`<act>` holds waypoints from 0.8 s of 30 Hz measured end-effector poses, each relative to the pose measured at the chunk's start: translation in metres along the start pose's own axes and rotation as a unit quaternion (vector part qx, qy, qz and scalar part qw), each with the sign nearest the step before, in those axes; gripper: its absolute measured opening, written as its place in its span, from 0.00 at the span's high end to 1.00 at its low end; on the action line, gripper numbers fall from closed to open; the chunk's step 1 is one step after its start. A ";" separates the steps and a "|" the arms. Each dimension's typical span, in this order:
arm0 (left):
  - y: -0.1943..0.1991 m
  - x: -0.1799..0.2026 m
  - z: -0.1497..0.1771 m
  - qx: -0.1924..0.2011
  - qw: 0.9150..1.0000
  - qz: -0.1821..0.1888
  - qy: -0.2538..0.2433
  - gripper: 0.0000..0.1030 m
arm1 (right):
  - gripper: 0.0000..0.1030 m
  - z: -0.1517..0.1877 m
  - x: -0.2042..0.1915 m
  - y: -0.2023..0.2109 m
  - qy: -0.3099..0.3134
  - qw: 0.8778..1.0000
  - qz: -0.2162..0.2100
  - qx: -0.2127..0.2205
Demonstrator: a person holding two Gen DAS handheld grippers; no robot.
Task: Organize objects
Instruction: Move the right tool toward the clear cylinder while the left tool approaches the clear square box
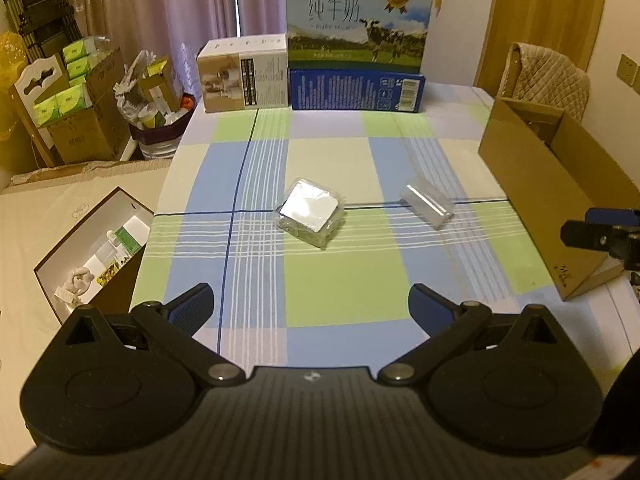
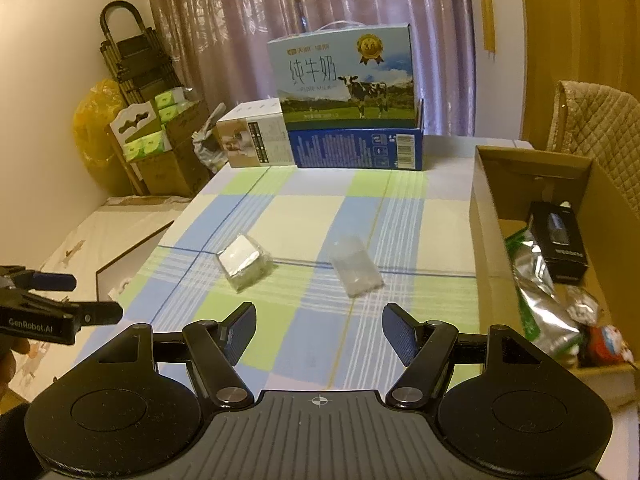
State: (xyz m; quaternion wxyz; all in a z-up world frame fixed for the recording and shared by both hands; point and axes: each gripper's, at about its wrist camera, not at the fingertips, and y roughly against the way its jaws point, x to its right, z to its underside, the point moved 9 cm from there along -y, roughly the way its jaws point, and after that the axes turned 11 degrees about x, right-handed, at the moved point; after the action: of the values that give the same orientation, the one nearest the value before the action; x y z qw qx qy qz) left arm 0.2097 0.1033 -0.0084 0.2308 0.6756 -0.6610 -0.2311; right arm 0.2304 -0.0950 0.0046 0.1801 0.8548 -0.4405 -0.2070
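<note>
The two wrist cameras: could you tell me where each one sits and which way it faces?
Left wrist: behind the open left gripper, over the table's near edge, facing the milk carton; the right gripper's tips show at right.
Right wrist: behind the open right gripper, facing likewise, beside the cardboard box; the left gripper and a hand show at left.
Shared: foil packet, clear packet.

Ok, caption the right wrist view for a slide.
Open right gripper faces two clear packets on the checked tablecloth, cardboard box alongside.
</note>
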 end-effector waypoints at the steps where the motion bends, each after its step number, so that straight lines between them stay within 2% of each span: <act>1: -0.005 -0.002 0.000 -0.002 1.000 0.000 0.002 0.01 | 0.35 -0.001 0.002 -0.007 0.000 1.000 0.000 0.000; 10: -0.064 -0.005 0.001 -0.013 1.000 0.010 0.000 0.01 | 0.35 0.005 0.017 -0.062 0.000 1.000 -0.002 -0.013; 24: -0.140 -0.006 -0.002 -0.001 0.999 0.024 -0.028 0.01 | 0.35 0.020 0.040 -0.133 0.025 0.999 -0.008 -0.031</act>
State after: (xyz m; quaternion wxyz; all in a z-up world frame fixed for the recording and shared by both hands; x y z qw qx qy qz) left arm 0.3205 0.1121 -0.0934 0.2183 0.6527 -0.6827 -0.2455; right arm 0.3316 -0.0578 -0.0860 0.2164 0.8572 -0.4221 -0.2003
